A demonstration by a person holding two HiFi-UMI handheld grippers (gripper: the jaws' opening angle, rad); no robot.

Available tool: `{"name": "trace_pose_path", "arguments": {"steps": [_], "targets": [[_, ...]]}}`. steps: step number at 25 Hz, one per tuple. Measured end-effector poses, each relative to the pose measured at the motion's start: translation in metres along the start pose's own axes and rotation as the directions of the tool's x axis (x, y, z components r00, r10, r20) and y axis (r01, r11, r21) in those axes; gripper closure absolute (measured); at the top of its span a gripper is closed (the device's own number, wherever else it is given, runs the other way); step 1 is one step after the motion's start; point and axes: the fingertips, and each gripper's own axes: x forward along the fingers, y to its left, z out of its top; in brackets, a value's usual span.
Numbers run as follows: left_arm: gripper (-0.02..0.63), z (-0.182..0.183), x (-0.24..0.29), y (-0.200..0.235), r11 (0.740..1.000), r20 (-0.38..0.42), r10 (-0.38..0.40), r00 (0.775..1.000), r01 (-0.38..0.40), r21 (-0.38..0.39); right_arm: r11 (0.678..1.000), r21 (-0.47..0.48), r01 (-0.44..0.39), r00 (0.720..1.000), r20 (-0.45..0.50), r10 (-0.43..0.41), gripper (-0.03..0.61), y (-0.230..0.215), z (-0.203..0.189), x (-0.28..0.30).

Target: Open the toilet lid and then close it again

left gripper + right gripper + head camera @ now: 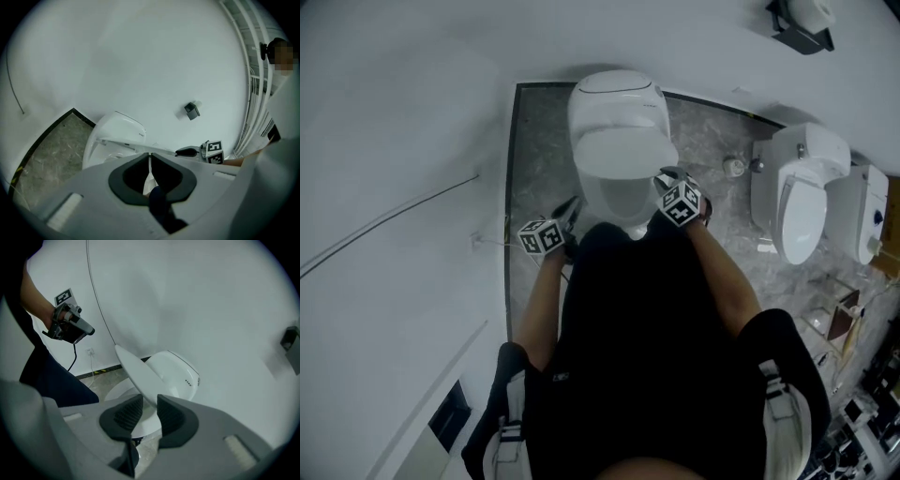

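marble floor (539, 141), white walls (394, 112); right gripper (149, 403) pinches the half-raised toilet lid (138, 373), left gripper (150, 158) hovers alongside, jaws pressed together.

The front of the toilet (619, 131) bowl was hidden in the head view by the person's dark clothing (656, 356). The lower edge of the raised lid (140, 373) was lost between the jaws of the right gripper (149, 400), and the bowl beneath it was largely covered by that gripper's body. A dark fitting (802, 28) was cut off by the head view's top edge and was too small in the left gripper view to be identified. A cable (96, 296) on the wall (187, 296) was cut by the right gripper view's top edge. Items (848, 323) at the right edge of the floor (539, 141) were too dim to be made out.
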Motion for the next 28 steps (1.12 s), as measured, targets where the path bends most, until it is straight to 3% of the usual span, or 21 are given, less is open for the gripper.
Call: {"name": "trace_pose_path", "arguments": {"steps": [5, 10, 20, 24, 28], "targets": [[0.588, 0.009, -0.013, 0.0, 0.996, 0.103, 0.086, 0.991, -0.083, -0.033, 0.998, -0.047, -0.047, 0.998, 0.047, 0.05, 0.482, -0.018, 0.014, -0.003], [0.588, 0.003, -0.024, -0.005, 0.976, 0.197, 0.195, 0.961, -0.171, -0.131, 0.98, -0.129, -0.154, 0.986, 0.041, 0.161, 0.488, -0.027, 0.019, -0.003], [0.588, -0.015, -0.018, -0.038, 0.926, 0.304, 0.347, 0.887, -0.272, -0.262, 0.916, -0.293, -0.273, 0.95, 0.068, 0.305, 0.508, -0.051, 0.038, -0.003], [0.588, -0.025, -0.014, -0.049, 0.892, 0.328, 0.425, 0.844, -0.328, -0.313, 0.879, -0.36, -0.314, 0.932, 0.061, 0.358, 0.514, -0.057, 0.044, -0.003], [0.588, -0.029, -0.004, -0.061, 0.874, 0.364, 0.458, 0.811, -0.336, -0.351, 0.849, -0.413, -0.331, 0.919, 0.066, 0.39, 0.522, -0.071, 0.052, -0.001]]}}
